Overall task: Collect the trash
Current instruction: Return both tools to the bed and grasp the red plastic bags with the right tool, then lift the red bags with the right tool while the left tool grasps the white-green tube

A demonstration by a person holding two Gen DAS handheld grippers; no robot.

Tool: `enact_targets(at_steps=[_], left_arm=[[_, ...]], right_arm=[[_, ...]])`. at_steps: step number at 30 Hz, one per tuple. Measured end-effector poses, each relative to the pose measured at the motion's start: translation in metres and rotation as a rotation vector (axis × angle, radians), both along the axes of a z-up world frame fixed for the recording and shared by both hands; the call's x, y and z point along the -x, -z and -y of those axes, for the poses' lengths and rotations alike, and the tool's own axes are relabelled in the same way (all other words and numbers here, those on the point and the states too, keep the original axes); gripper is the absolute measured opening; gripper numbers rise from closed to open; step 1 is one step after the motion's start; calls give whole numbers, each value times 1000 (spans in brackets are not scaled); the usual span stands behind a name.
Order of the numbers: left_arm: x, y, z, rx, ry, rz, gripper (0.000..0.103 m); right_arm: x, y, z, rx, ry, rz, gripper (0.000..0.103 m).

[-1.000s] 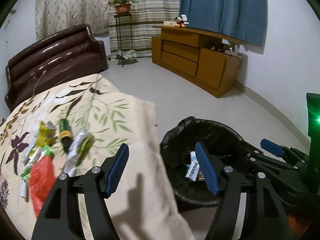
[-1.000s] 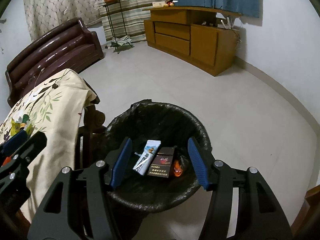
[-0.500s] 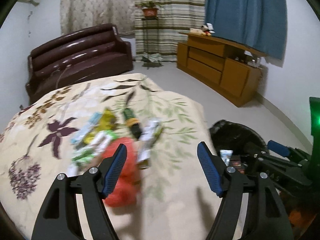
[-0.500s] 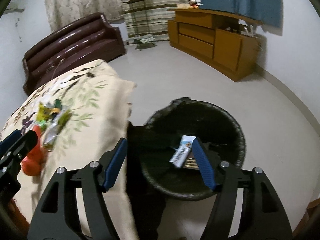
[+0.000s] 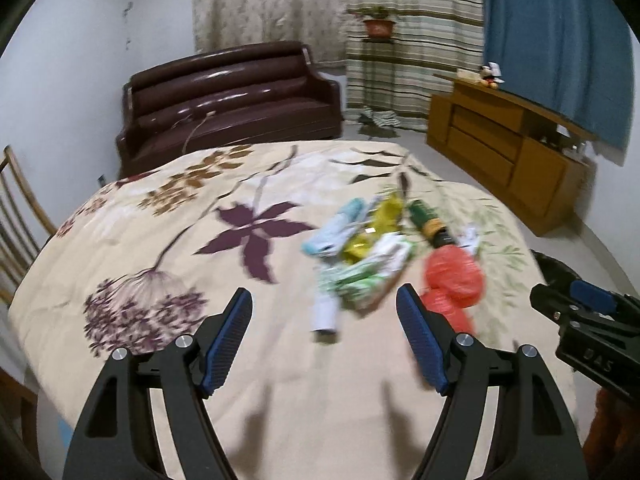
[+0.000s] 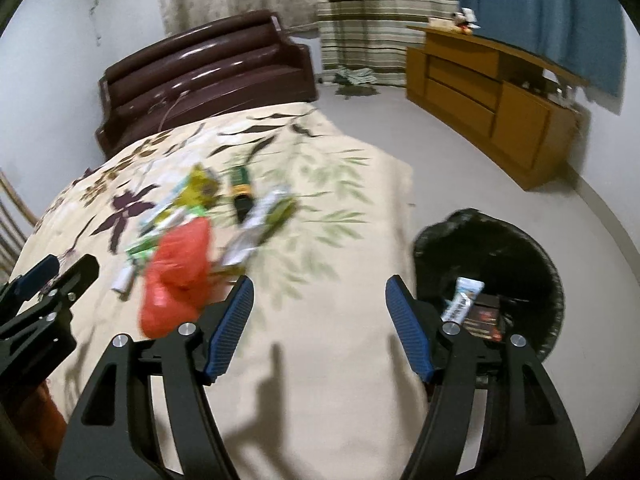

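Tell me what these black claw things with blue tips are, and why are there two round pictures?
Those are grabbing tools that a person holds, one in each hand. Each has two fingers with blue pads and a small camera looking along them, so each round picture comes from one tool.

The left gripper looks over a flowery tablecloth with a pile of trash: a red plastic bag, a dark green bottle, a yellow wrapper and other blurry wrappers.

The right gripper sees the same pile from the other side, plus a black bin on the floor with a few packets already inside.

Both tools are open and hold nothing now. The person is likely about to grab more trash.
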State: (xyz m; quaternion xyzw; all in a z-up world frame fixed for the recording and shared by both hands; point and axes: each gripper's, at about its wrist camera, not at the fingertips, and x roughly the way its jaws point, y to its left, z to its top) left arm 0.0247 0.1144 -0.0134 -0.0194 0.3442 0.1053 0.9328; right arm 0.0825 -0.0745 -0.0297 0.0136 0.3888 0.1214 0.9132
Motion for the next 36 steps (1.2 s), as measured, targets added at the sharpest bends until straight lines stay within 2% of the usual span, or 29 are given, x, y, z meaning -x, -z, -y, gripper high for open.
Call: enact_targets(at_steps=[12, 22, 25, 27, 36], left_arm=[[21, 9, -55, 19, -84, -10, 72], [25, 17, -67, 52, -86, -22, 73], [24, 18, -67, 60, -82, -23, 73], [23, 19, -66, 64, -77, -24, 73], [16, 16, -57, 69, -44, -20, 73]], right_arm=[[12, -1, -69, 29, -106, -4, 67], [6, 14, -92, 68, -115, -35, 67], [4, 18, -96, 79, -115, -40, 59], [4, 21, -97, 83, -123, -47, 42], [9, 13, -95, 88, -133, -19, 41]])
